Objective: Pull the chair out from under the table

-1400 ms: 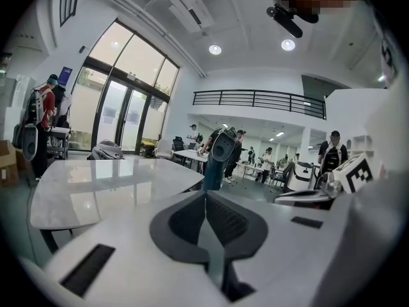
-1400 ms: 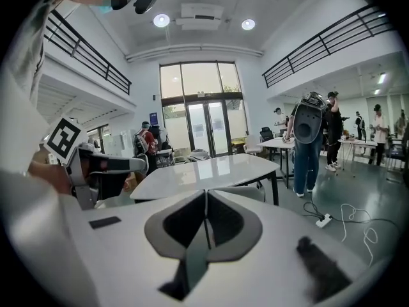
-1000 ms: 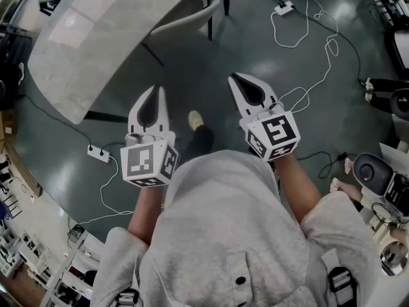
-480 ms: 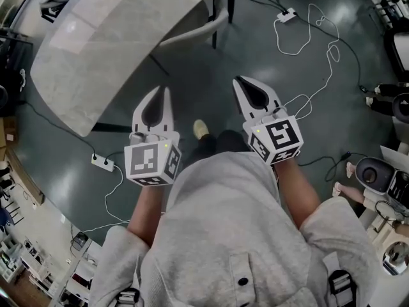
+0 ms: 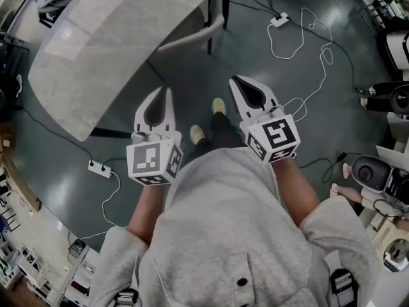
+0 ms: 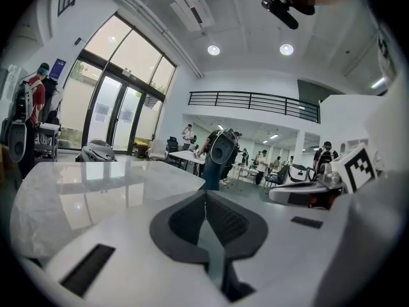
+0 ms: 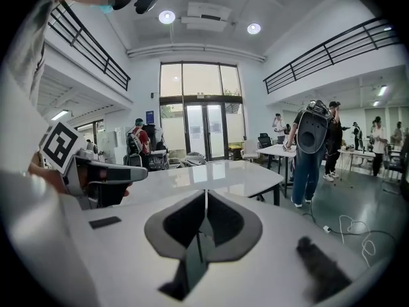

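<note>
Under end of desk, chair sat tucked in, only pale seat rim and one dark leg showing. Left tool and right tool hung side by side over dark floor, well short of chair, both pointing toward it. Neither touched it. Jaws of each pressed together, nothing between (own views showed same). Power strip lay on floor right of chair.
</note>
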The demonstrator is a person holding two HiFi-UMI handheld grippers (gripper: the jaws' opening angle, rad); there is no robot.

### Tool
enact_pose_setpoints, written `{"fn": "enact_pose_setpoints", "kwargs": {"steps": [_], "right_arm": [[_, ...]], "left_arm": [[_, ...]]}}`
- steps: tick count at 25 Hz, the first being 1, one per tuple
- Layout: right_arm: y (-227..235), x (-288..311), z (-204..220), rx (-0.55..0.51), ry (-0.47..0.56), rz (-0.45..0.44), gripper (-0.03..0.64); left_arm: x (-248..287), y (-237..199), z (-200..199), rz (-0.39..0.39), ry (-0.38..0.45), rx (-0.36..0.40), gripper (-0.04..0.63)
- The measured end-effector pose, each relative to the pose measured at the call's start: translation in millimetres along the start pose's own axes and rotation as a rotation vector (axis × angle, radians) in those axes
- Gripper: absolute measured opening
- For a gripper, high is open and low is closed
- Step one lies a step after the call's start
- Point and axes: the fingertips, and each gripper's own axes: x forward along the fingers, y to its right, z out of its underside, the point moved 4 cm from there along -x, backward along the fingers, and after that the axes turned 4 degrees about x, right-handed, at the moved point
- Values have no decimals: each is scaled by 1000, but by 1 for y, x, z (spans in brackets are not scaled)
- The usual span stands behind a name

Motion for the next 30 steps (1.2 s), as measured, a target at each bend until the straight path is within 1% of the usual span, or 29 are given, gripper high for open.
{"fn": "enact_pose_setpoints", "kwargs": {"steps": [5, 11, 17, 20, 24, 30], "right_arm": [[7, 8, -5, -6, 13, 2, 26], [28, 22, -15, -24, 18, -3, 26], [52, 54, -27, -26, 3, -25, 26], [59, 70, -37, -43, -4, -46, 26], [73, 93, -44, -80, -19, -64, 26], [106, 126, -54, -82, -45, -90, 26]], "left_arm": [[8, 2, -3, 8, 9, 13, 15], [26, -2, -10, -17, 7, 17, 15], [59, -14, -19, -49, -4, 18, 15], [77, -19, -25, -62, -14, 19, 15], [105, -28, -25, -77, -36, 16, 15], [144, -30, -28, -86, -72, 14, 15]]}}
